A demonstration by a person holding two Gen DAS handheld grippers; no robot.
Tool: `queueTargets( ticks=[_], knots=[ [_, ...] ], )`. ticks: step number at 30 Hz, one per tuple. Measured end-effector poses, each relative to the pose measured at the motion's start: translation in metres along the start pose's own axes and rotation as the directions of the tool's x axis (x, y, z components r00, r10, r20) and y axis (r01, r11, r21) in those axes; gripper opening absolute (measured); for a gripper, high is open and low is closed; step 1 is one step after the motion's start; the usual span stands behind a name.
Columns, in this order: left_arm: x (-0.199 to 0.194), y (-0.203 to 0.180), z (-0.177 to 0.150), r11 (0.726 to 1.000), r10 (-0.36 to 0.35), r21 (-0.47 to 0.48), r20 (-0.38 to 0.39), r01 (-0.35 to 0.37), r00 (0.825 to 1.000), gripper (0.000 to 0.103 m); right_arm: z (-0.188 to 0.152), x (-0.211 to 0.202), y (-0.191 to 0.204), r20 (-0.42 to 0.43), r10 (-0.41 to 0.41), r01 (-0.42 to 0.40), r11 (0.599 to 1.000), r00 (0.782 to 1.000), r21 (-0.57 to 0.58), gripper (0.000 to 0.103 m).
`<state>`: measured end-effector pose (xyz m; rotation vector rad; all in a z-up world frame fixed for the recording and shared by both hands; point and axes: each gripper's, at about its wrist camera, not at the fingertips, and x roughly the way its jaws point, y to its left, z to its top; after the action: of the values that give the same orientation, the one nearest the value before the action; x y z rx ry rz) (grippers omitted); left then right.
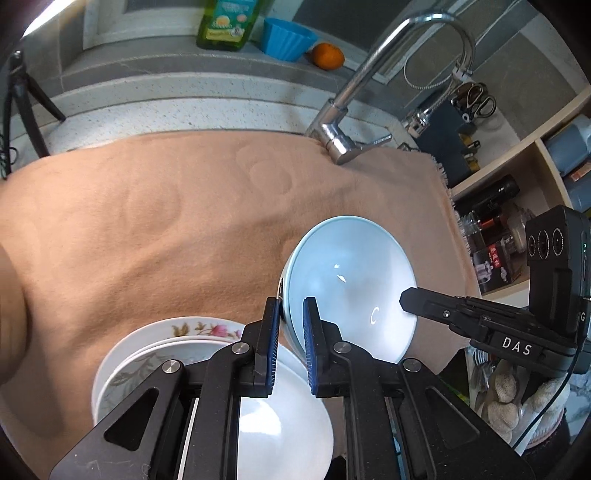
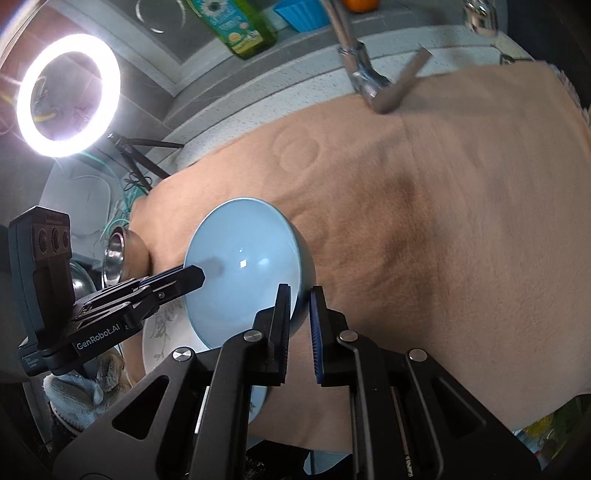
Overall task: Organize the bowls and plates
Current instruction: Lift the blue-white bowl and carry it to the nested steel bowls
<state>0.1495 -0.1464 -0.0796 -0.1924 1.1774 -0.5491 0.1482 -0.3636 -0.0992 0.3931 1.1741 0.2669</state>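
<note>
- Peach-tan cloth (image 1: 166, 229) covered the desk, with faint round dents pressed into its nap; a chrome tap (image 1: 347, 107) rose at its far edge, and a green bottle (image 1: 225, 22), a blue fluted cup (image 1: 288, 38) and an orange (image 1: 327, 56) stood on the ledge behind.
- A pale blue bowl (image 1: 351, 280) was glossy and smooth, plain inside, with small bright glints near its middle and a thin rim; it sat tilted, its open side facing the cameras.
- The left gripper (image 1: 291, 332) had its blue-padded fingers (image 1: 271, 332) narrowed on the bowl's near rim, one finger outside the wall and one inside.
- The right gripper (image 2: 300, 321) pinched the opposite rim the same way, its fingers (image 2: 282, 317) close together with the wall between them.
- Just below the left fingers lay stacked white plates (image 1: 147, 354), the lower one edged with pink flowers and brown leaves, the upper one showing a grey leaf sprig.
- The bowl hung between both pairs of fingers, beside and partly over the stack.
- A lit ring light (image 2: 68, 94) glared beyond the cloth in the right wrist view.
</note>
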Motion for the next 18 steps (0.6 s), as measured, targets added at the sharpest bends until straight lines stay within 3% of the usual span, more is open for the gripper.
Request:
queueTargets(
  ticks=[8,18],
  knots=[
    [-0.050,0.031,-0.005,0.998,0.023,-0.068,0.093,-0.017,0.995,0.011,0.013,-0.008,0.059,0.010,0.031,-0.030,0.993,0.999,-0.117,0.010],
    [-0.104,0.081,-0.016,0.982,0.099,-0.174,0.188,-0.066,0.977,0.011,0.026,0.005,0.145,-0.009,0.085,-0.084,0.962,0.996,-0.260,0.010]
  ],
)
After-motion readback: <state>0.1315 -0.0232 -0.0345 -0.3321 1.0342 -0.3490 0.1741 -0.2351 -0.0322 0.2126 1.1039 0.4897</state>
